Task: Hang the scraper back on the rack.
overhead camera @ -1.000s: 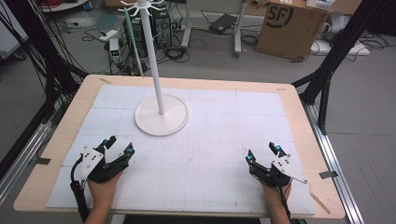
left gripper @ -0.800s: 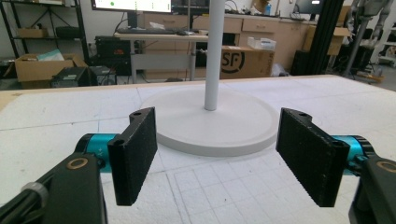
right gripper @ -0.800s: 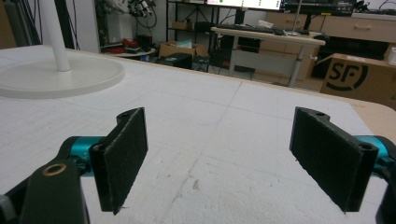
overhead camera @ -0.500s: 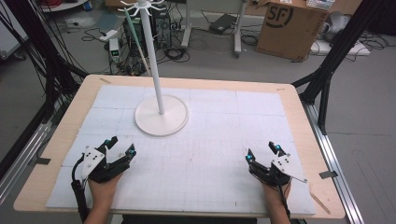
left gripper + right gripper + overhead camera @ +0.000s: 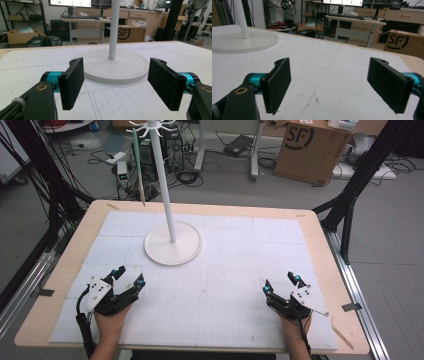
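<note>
A white stand with a round base [image 5: 173, 243] and a tall pole [image 5: 163, 185] rises from the middle back of the white gridded mat; hooks crown its top, and a thin green strip [image 5: 138, 165] hangs from one. My left gripper [image 5: 129, 276] rests open near the front left, jaws wide apart with nothing between them. In the left gripper view the round base [image 5: 117, 65] lies just beyond the left gripper [image 5: 116, 83]. My right gripper [image 5: 280, 284] sits open at the front right, empty. The right gripper view has the right gripper [image 5: 337, 86] over bare mat, the stand's base [image 5: 244, 41] far left.
The mat covers a wooden table [image 5: 320, 235] with black frame legs at its sides. A cardboard box [image 5: 312, 145], cables and a computer tower [image 5: 145, 157] stand on the floor behind. A small brown speck [image 5: 316, 100] lies on the mat by the right gripper.
</note>
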